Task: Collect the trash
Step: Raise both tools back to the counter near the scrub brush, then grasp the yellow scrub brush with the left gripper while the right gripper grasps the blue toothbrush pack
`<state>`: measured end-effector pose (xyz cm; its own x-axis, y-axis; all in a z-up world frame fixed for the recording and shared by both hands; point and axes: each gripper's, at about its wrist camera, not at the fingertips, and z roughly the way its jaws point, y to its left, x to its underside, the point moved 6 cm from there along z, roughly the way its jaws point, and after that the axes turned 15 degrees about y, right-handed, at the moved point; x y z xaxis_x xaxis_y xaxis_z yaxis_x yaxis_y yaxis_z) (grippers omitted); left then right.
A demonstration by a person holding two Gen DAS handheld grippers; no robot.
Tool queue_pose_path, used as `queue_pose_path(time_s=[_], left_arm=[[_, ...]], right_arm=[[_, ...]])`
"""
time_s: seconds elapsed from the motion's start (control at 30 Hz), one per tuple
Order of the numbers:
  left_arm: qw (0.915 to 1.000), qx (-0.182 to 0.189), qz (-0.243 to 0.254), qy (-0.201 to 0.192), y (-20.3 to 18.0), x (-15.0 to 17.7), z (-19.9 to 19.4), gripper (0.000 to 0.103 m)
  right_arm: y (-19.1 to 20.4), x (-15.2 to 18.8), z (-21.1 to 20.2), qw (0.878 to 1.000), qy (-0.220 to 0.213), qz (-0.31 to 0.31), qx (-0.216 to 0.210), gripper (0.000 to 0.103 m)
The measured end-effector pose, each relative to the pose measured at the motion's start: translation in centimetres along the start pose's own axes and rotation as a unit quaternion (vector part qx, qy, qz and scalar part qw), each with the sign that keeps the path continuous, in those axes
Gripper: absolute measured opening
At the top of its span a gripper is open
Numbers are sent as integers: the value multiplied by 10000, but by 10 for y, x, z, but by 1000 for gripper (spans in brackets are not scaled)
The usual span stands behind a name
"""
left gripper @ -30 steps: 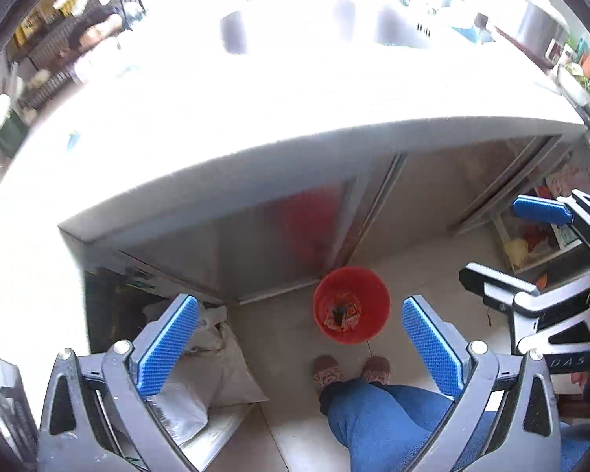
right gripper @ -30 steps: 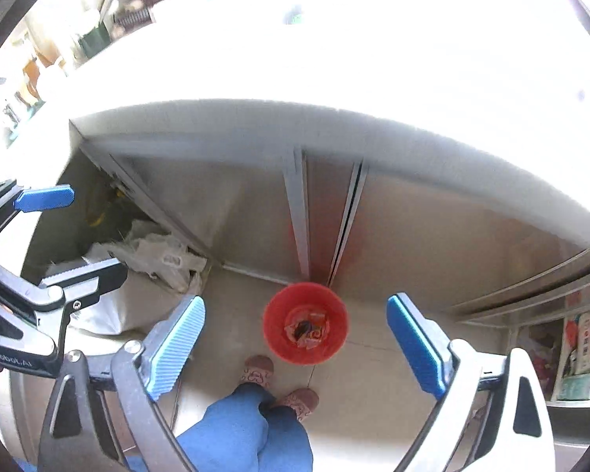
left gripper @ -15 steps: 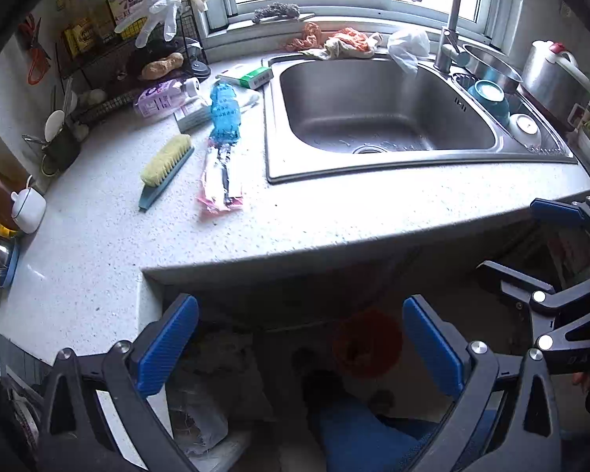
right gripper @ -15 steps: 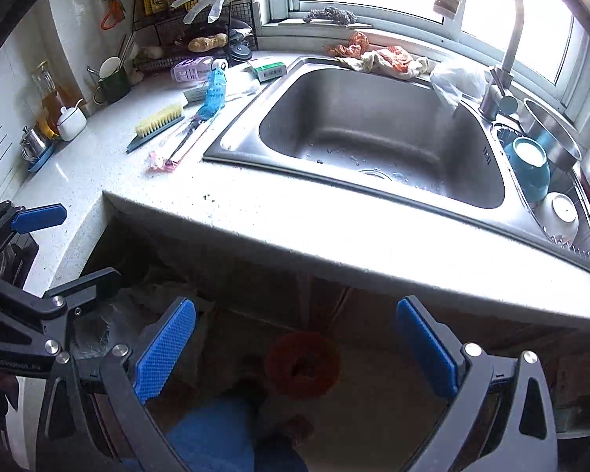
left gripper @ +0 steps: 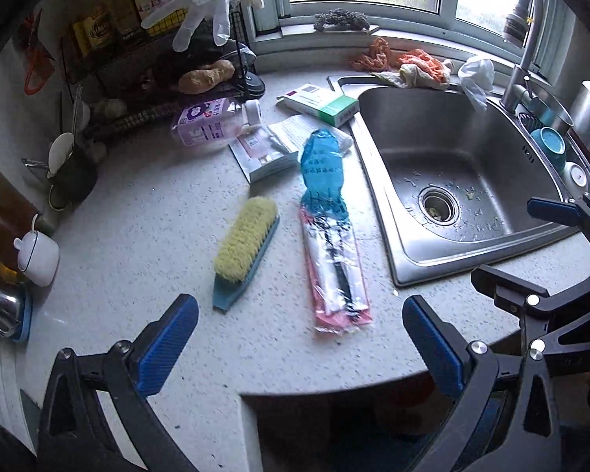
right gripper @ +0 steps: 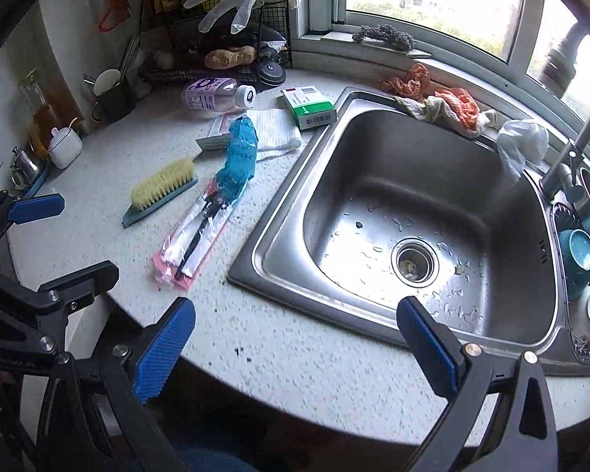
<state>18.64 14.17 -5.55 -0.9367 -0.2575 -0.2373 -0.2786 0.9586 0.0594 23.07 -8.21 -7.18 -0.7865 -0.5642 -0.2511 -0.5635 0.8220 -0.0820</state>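
A long pink and clear plastic wrapper [left gripper: 336, 271] with a crumpled blue end [left gripper: 323, 161] lies on the speckled counter [left gripper: 137, 236], left of the sink; it also shows in the right wrist view [right gripper: 194, 242]. A green and white carton [left gripper: 322, 103] [right gripper: 308, 107] and a flat white packet [left gripper: 261, 155] lie behind it. My left gripper [left gripper: 301, 348] is open and empty, above the counter's front edge, just short of the wrapper. My right gripper [right gripper: 295, 348] is open and empty over the counter edge in front of the sink [right gripper: 405, 212].
A yellow scrub brush [left gripper: 246, 247] lies left of the wrapper. A pink bottle [left gripper: 210, 122] lies on its side by a wire rack [left gripper: 157, 78]. Rags [left gripper: 413, 65] and a plastic bag [left gripper: 476, 76] sit behind the sink. Cups and a white pot [left gripper: 39, 253] stand at far left. Bowls [right gripper: 578, 251] sit right of the sink.
Both grippers have swung up from the floor and the red bin to the countertop and moved closer to it. Both stay open and empty.
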Motion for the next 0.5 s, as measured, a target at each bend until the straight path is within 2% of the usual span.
queue_pose_path(time_s=[0.23, 0.5], left_arm=[[9993, 62, 115, 353, 45, -41, 37, 103], [9965, 149, 455, 688, 60, -64, 79, 103]], right_arm=[[16, -51, 31, 9996, 271, 62, 27, 102], [18, -74, 69, 9972, 700, 196, 193, 102]])
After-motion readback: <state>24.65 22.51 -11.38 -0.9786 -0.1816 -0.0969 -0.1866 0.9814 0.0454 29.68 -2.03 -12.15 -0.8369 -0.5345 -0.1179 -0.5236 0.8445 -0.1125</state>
